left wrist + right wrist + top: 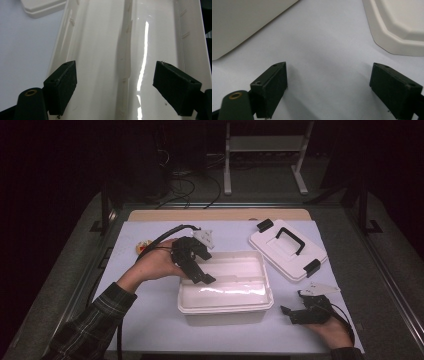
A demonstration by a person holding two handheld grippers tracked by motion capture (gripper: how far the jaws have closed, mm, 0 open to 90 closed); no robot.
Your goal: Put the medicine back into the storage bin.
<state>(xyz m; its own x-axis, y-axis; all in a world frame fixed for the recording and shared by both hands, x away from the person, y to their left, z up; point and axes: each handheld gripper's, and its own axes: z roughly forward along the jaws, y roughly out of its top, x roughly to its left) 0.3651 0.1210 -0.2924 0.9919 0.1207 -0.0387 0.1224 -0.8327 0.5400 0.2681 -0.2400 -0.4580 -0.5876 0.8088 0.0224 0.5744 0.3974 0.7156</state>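
The left gripper [206,268] is held by the left hand [156,265] over the left end of the white box [226,307]. Its jaws are spread apart with nothing between them, and below and ahead of them is the bare inside of the box. The lid [287,249] lies beyond the box, to the right. The right gripper [292,307] rests on the table [150,315] just right of the box, its jaws also released and empty.

The right gripper [328,90] hangs open over the pale tabletop [324,45], between the white box [242,22] and its lid [397,27].
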